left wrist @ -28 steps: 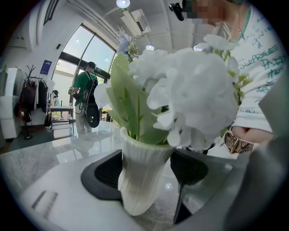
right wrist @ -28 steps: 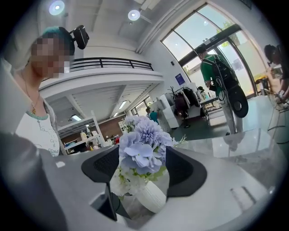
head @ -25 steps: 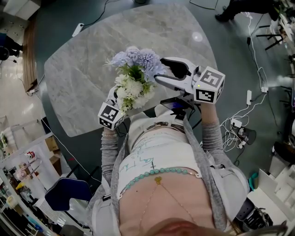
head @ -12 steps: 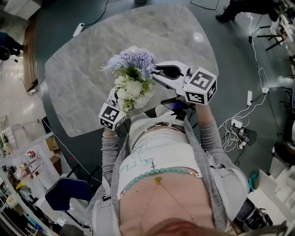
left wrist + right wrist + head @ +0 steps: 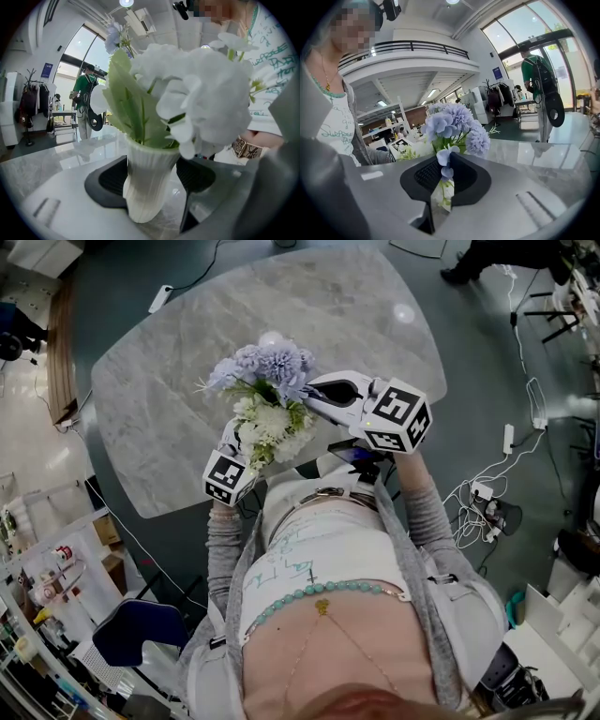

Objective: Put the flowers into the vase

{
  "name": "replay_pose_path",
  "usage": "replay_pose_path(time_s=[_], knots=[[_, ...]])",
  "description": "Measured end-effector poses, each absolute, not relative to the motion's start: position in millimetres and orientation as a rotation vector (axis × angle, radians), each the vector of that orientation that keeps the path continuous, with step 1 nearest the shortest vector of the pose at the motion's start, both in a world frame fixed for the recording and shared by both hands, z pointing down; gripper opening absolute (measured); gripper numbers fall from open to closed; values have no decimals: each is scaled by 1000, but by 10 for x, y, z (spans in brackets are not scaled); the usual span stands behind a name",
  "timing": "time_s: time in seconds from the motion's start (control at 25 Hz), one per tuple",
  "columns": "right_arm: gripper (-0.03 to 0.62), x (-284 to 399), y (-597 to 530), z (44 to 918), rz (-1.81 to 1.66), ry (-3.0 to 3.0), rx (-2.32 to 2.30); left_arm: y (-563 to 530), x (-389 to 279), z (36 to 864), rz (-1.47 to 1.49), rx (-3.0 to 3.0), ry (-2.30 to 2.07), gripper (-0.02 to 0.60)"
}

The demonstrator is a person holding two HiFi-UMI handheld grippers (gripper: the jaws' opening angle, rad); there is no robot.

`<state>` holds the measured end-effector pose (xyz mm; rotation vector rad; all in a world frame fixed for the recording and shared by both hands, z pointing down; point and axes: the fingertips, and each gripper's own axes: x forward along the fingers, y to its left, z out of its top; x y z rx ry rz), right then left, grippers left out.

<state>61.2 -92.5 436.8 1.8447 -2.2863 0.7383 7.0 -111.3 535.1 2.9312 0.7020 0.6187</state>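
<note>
My left gripper (image 5: 151,180) is shut on a white ribbed vase (image 5: 144,190), which stands upright with white flowers (image 5: 206,101) and green leaves in it. In the head view the white flowers (image 5: 270,426) hide the vase and the left gripper (image 5: 234,444) beneath them. My right gripper (image 5: 442,183) is shut on the stems of a bunch of pale blue flowers (image 5: 454,123). In the head view the blue flowers (image 5: 267,364) hang just beyond the white ones, touching them, with the right gripper (image 5: 314,395) at their right.
Under both grippers lies a grey marble table (image 5: 159,371), near its front edge. A dark phone-like device (image 5: 354,455) lies at that edge by the person's waist. Cables and a power strip (image 5: 506,439) run over the floor at the right.
My right gripper has carried the blue flowers leftward, so they now sit right over the white flowers in the vase. The left gripper and vase have barely moved.
</note>
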Motion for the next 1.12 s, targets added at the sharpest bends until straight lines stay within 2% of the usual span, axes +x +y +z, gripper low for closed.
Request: replay_pose_path(time_s=[0.76,1.12], knots=[[60,617,-976,4532,802,-2286,1817,-1131,108,5378,614,2912,711,339],[136,659,-907,4334,754,-2341,1911,-1297,-48,5398,699,2911,667,339]])
